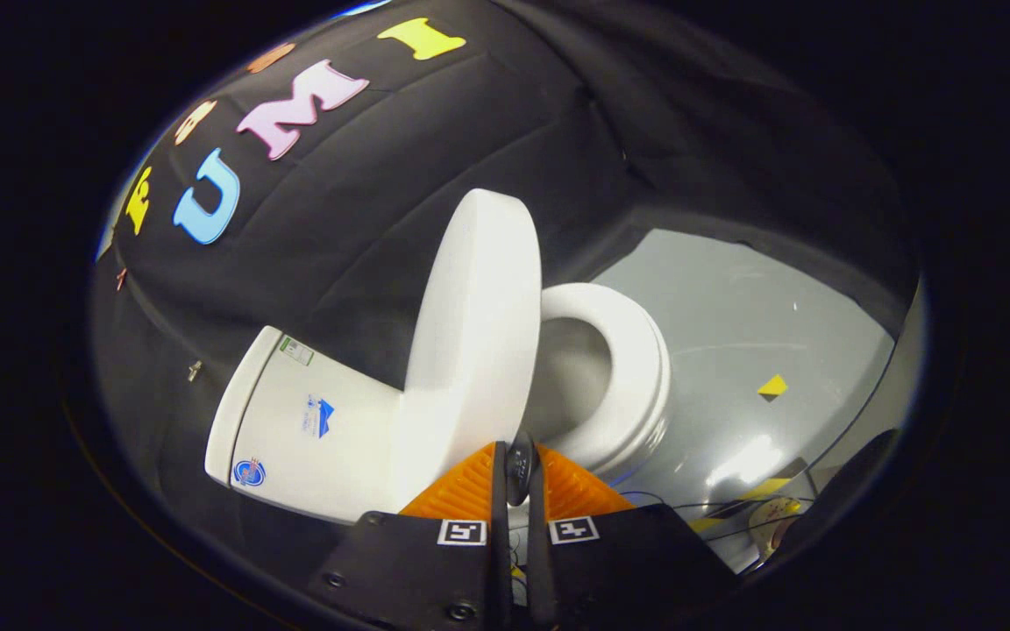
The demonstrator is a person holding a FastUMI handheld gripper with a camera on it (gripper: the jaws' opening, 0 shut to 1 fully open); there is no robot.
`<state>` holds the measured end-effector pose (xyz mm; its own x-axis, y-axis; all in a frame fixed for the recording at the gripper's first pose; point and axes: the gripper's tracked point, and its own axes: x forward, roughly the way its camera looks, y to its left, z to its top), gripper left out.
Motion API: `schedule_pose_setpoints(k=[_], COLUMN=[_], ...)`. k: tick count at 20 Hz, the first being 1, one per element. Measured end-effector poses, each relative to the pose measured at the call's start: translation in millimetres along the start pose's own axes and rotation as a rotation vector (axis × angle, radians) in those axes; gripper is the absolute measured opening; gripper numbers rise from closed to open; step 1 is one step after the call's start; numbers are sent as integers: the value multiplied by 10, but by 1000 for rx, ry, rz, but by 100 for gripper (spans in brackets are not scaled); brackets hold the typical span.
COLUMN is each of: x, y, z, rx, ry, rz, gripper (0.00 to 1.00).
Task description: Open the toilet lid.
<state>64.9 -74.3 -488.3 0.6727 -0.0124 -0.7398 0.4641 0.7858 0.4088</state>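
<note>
Nearest, gripper [520,457] with fingers closed together, holding nothing, tips just short of the raised toilet lid [474,315], lid standing upright against the tank [295,412], open seat [623,368] beside it, grey floor [759,307] beyond.

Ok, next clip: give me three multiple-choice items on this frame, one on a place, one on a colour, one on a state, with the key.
1. Where is the lid relative to the gripper?
A. just ahead of the fingers
B. far beyond, by the wall
C. lying on the floor

2. What colour is the toilet tank?
A. black
B. white
C. yellow

3. How does the lid stand?
A. flat on the seat
B. raised off the seat
C. detached

Key: A, its lower edge sits at the fingertips; B, tank is white; B, the bowl opening shows.
</note>
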Motion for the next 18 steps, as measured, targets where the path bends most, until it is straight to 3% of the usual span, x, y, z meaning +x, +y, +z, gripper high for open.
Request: schedule_pose_setpoints(k=[9,18], x=[-284,-478], y=[754,1753], z=[41,-131], rx=[-219,-417], ry=[-80,-147], rz=[-31,66], gripper=[12,11])
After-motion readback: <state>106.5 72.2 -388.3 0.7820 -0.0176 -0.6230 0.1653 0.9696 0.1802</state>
